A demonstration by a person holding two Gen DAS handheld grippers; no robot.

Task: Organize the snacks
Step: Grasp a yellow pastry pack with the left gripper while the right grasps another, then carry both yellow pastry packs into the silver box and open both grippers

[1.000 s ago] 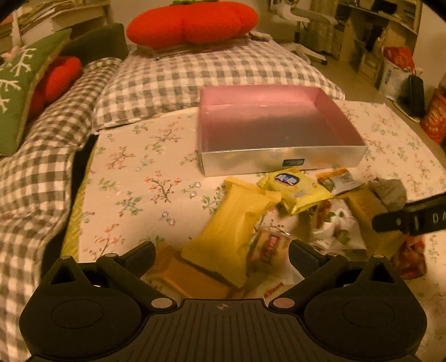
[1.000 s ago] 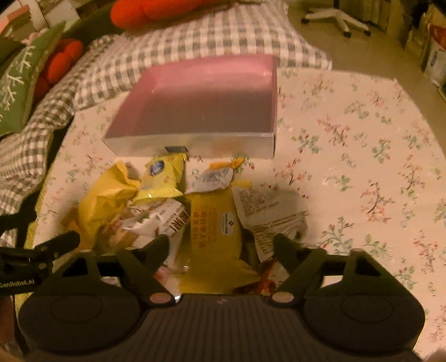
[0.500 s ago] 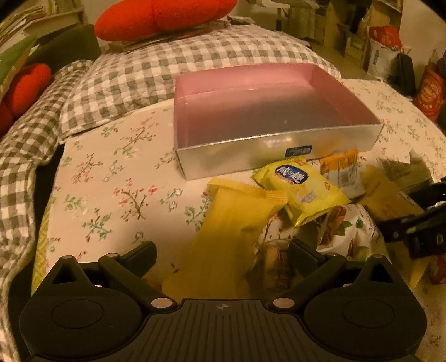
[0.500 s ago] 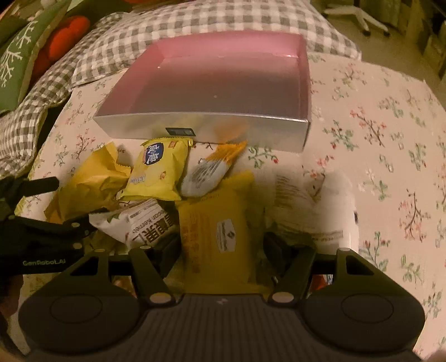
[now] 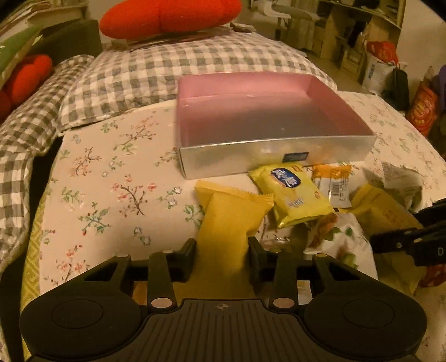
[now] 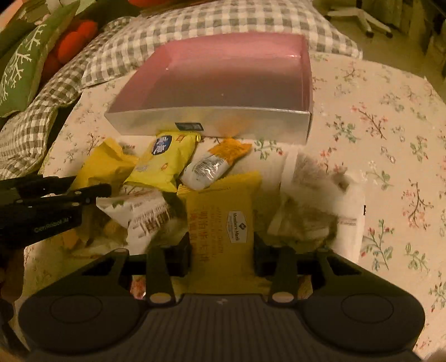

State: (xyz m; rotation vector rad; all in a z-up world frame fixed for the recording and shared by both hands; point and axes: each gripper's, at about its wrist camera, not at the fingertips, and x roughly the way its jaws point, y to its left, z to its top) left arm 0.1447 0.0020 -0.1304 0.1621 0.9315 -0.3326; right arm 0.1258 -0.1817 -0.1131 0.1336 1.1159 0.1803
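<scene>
A pile of snack packets lies on the floral cloth in front of an empty box with a pink inside and a silver wall (image 5: 251, 158) (image 6: 223, 122). My left gripper (image 5: 223, 250) is closing, and its pads press the sides of a plain yellow packet (image 5: 231, 220). My right gripper (image 6: 222, 250) is closing too, its pads against a yellow packet with a white label (image 6: 223, 220). Between them lie a yellow packet with a blue logo (image 5: 290, 192) (image 6: 164, 161) and an orange-and-white packet (image 5: 331, 181) (image 6: 214, 164). The left gripper's fingers (image 6: 83, 193) show at the left of the right wrist view.
A crumpled whitish bag (image 6: 312, 195) lies right of the labelled packet, and a white printed packet (image 6: 147, 220) lies left of it. Checked cushions (image 5: 167, 75) and a red pillow (image 5: 170, 14) lie behind the box. Bags and shelves (image 5: 376, 64) stand at the far right.
Both grippers' jaws have come in from wide apart onto a yellow packet each. The left gripper sank a little toward the pile. The whitish bag on the right shifted.
</scene>
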